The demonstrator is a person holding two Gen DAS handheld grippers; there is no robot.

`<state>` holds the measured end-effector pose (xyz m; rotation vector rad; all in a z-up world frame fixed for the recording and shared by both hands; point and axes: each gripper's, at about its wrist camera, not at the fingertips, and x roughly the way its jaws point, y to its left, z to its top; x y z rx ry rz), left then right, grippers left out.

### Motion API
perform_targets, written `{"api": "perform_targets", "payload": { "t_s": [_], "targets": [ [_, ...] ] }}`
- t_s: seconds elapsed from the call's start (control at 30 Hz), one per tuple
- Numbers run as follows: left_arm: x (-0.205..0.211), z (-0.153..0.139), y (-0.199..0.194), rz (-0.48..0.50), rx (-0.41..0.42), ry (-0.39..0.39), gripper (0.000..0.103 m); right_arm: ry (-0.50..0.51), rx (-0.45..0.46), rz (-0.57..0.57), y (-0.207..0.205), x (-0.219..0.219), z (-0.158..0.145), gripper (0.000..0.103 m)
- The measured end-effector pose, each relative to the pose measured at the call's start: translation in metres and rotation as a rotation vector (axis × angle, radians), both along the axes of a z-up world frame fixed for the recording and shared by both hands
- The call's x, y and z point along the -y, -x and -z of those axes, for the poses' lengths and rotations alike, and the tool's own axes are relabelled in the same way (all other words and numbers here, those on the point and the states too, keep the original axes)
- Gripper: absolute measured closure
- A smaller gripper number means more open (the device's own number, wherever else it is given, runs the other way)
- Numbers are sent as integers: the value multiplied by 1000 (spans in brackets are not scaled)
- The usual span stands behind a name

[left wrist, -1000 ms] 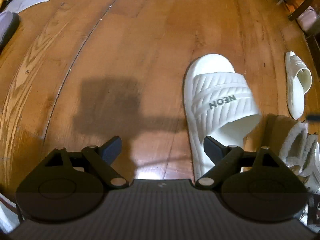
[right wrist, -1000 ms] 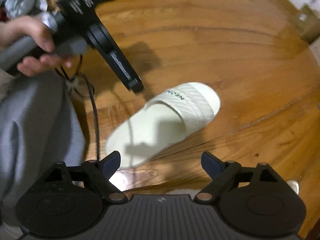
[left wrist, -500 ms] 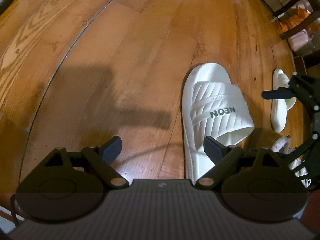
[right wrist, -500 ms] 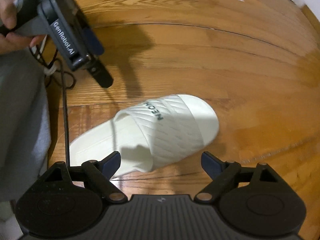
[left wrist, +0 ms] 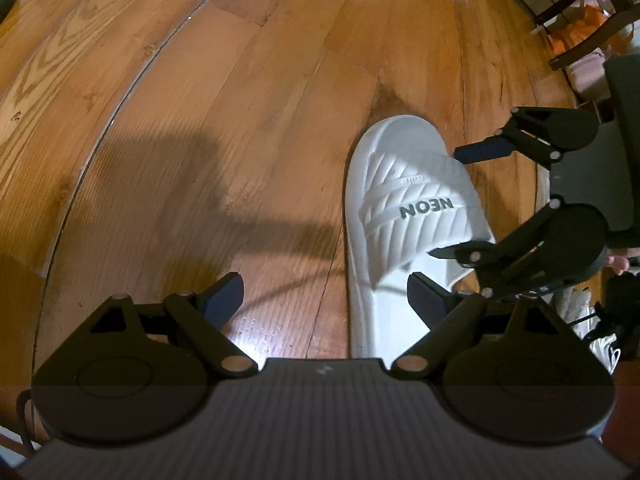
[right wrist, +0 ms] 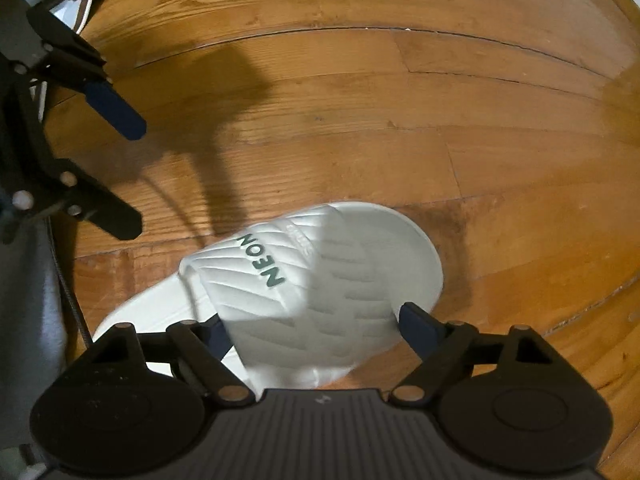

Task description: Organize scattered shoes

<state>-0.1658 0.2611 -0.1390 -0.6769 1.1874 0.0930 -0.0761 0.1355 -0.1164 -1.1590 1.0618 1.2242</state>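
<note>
A white slide [left wrist: 412,216] with "NEON" on its ribbed strap lies on the wooden floor, toe pointing away in the left wrist view. My right gripper [right wrist: 316,328] points down over the slide [right wrist: 320,280], open, with one finger on each side of the strap; I cannot tell whether the pads touch it. In the left wrist view the right gripper [left wrist: 468,200] straddles the strap from the right. My left gripper [left wrist: 326,300] hangs open over bare floor just left of the slide's heel, with nothing between its fingers. It appears at the left edge of the right wrist view as the left gripper [right wrist: 120,166].
Fluffy pale slippers [left wrist: 576,304] and a white shoe [left wrist: 604,348] lie right of the slide, partly hidden by the right gripper. Dark chair legs [left wrist: 580,12] stand at the far right. A person's grey clothing [right wrist: 28,300] and a cable [right wrist: 68,280] sit at the left.
My right gripper has come down towards the slide, and its fingers now straddle the strap. The left gripper has tilted slightly and stays beside the slide's heel, still open.
</note>
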Motion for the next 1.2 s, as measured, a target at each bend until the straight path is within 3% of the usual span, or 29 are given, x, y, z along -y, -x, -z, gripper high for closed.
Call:
{"api": "perform_targets", "payload": {
  "t_s": [0.23, 0.4, 0.5, 0.6, 0.63, 0.67, 0.8, 0.87, 0.9, 0.93, 1.07, 1.2],
  "targets": [
    [0, 3, -1, -3, -10, 1, 14, 53, -27, 39, -6, -16, 19, 17],
    [-5, 3, 2, -29, -7, 9, 14, 98, -42, 203, -14, -20, 21, 21],
    [-10, 0, 6, -54, 5, 16, 14, 103, -42, 374, -21, -15, 15, 21],
    [-12, -2, 8, -64, 19, 28, 14, 139, -61, 593, -32, -6, 12, 21],
    [-13, -2, 9, -67, 23, 32, 14, 160, -92, 732, -41, 2, 12, 21],
    [-13, -3, 9, -70, 27, 35, 14, 168, -112, 801, -45, 6, 12, 21],
    [-13, -6, 11, -86, 41, 30, 14, 134, -284, 1173, -65, 42, 9, 20],
    [-10, -9, 13, -71, 53, -9, 14, 118, -440, 1425, -70, 71, 13, 19],
    [-8, -11, 13, -63, 58, -28, 14, 117, -622, 1594, -64, 93, 21, 19],
    [-8, -11, 13, -65, 58, -29, 14, 120, -708, 1635, -57, 101, 23, 19],
    [-11, -10, 14, -79, 56, 6, 14, 115, -618, 1484, -43, 96, 3, 12],
    [-13, -7, 13, -90, 35, 4, 14, -22, -601, 1277, -33, 97, -25, 10]
  ]
}}
